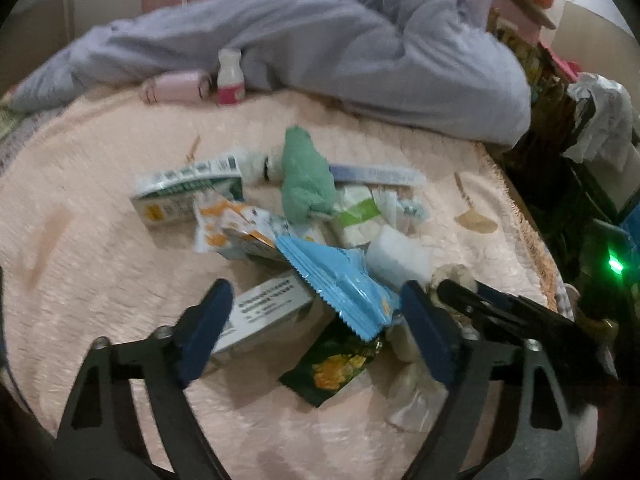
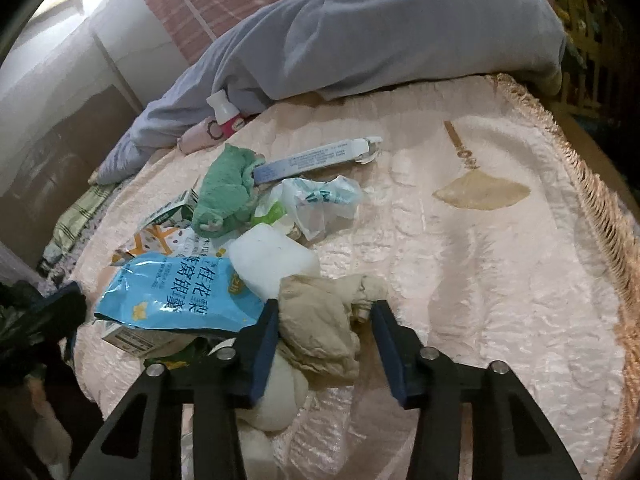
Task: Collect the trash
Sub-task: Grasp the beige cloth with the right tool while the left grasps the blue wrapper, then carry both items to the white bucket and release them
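A pile of trash lies on a pink blanket [image 2: 460, 280] spread over a bed, with a grey quilt [image 1: 360, 52] bunched along the far side at twelve o'clock. In the left wrist view the left gripper [image 1: 316, 320] hangs over the near end of the pile with its blue fingers [image 1: 204, 332] spread wide; a blue snack wrapper [image 1: 336, 280], a white carton [image 1: 264, 316] and a dark green packet [image 1: 332, 368] lie between and below them, none of them pressed by the pads. In the right wrist view the right gripper [image 2: 324, 344] stands narrower, its fingers either side of a crumpled beige tissue [image 2: 320, 320]; the left pad touches it, the right pad stands just clear. From that tissue, a white plastic block [image 2: 272, 260] sits at eleven o'clock, a green cloth [image 2: 224, 196] farther at eleven, and a blue-and-white tube [image 2: 316, 160] at twelve. A small pink-and-white bottle [image 2: 224, 112] stands against the quilt.
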`<state>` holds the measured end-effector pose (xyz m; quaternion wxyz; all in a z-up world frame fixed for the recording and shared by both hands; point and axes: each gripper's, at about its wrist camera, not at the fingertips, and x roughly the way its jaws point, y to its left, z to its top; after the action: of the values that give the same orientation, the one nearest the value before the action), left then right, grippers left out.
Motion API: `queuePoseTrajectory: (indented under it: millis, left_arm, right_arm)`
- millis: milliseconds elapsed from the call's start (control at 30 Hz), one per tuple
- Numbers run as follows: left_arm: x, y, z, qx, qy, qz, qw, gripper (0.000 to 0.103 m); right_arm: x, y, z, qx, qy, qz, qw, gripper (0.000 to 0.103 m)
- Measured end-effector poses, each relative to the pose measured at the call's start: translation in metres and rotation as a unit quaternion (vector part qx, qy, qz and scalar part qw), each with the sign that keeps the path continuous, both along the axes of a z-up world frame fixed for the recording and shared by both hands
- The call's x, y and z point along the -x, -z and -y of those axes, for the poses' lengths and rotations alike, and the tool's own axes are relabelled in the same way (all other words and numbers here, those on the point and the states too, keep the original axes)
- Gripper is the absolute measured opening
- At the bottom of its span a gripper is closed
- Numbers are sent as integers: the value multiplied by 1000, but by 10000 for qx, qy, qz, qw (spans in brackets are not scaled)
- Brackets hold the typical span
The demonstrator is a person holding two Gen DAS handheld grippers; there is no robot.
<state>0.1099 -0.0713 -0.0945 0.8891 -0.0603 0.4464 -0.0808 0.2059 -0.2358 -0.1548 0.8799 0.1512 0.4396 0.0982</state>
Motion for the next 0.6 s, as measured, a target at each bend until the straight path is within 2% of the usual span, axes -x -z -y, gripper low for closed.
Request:
queuePoseTrajectory:
  millis: [33,100,133,233,267,400,600]
  left_arm:
    - [-5,4,2,52,5,-97,9999,70]
    - [-13,12,3,240,71,-296,9992,41]
    - [-15,14,3,308,86,-348,9989,35]
    - [-15,14,1,459,118,-407,9980,30]
    - [-12,10,1,467,171,-388,9980,22]
    - [5,-16,0,444,344,-136,9983,15]
    - [18,-53,15,707,681,81,9951,15]
  right_arm:
    - [1,-1,0,-19,-25,29,10000,38]
    - [5,-4,-1,42,-68,103,9999,34]
    - [7,-6,-1,76,-83,137,9998,33]
    - [12,-12,2,75,-92,215,9997,30]
    - [16,-14,4,70,-88,241,9996,30]
    - [31,-26,10,77,-89,366,9993,29]
    - [59,-49,28,116,-34,595,9982,29]
